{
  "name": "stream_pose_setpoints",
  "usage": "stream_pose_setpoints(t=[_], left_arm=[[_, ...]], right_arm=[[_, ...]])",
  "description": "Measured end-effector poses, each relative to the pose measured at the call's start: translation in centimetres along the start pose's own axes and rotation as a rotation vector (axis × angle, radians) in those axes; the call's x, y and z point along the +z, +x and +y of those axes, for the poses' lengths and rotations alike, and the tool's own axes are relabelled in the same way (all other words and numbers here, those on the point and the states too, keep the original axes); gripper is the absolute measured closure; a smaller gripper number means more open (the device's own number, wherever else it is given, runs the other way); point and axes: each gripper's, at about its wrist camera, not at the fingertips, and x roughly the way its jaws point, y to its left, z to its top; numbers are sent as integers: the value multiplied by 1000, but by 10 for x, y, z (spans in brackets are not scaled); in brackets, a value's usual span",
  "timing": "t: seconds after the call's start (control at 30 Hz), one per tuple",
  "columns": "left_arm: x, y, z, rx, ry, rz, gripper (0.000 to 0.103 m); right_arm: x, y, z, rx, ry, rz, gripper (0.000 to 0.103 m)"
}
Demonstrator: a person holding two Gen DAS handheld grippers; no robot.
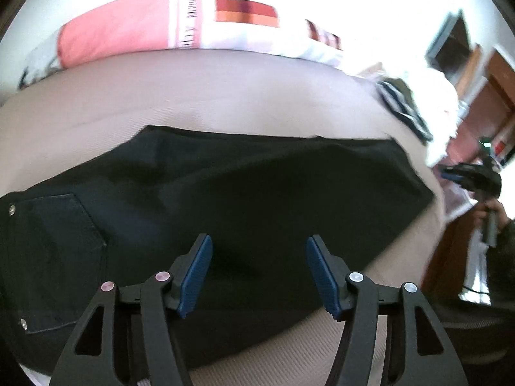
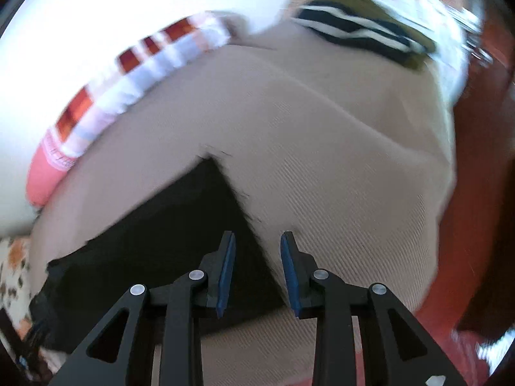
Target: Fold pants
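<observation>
Black pants [image 1: 244, 212] flat on beige bed [image 1: 206, 96], folded lengthwise by the look. Left tongs [image 1: 259, 273] spread, empty, above cloth. Right tongs [image 2: 257, 273] partly spread, empty, over hem corner. Risk: layers slipping apart on regrasp, thick denim springing open.

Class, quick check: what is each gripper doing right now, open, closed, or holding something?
Left gripper: open, holding nothing, above the black pants.
Right gripper: open, holding nothing, above the pants' edge.
</observation>
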Motion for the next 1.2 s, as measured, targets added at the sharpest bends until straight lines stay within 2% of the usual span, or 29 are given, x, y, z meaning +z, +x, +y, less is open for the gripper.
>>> stream_pose_setpoints(t=[0.07, 0.17, 0.33, 0.4, 0.5, 0.6, 0.67, 0.8, 1.0, 1.1, 1.2], left_arm=[[3, 7, 0, 36, -31, -9, 41], [7, 15, 0, 41, -78, -12, 41], [13, 29, 4, 69, -125, 9, 41], [14, 31, 4, 73, -130, 12, 41], [15, 34, 5, 78, -138, 20, 41], [17, 39, 4, 81, -141, 34, 41], [18, 42, 3, 89, -138, 44, 41], [19, 47, 3, 88, -138, 61, 41], [21, 53, 4, 94, -140, 80, 41], [20, 55, 3, 103, -140, 89, 41], [19, 57, 0, 111, -131, 91, 41]], right_arm=[[20, 11, 9, 69, -40, 27, 75], [46, 36, 22, 163, -74, 96, 75], [79, 82, 31, 210, -75, 202, 77], [87, 97, 32, 204, -83, 228, 77], [93, 111, 29, 204, -83, 257, 80], [93, 120, 27, 248, -81, 290, 84], [92, 121, 28, 266, -95, 291, 89], [82, 109, 29, 303, -147, 261, 89], [63, 96, 45, 330, -321, 241, 89], [64, 102, 48, 299, -336, 239, 89], [71, 108, 48, 311, -318, 238, 87]])
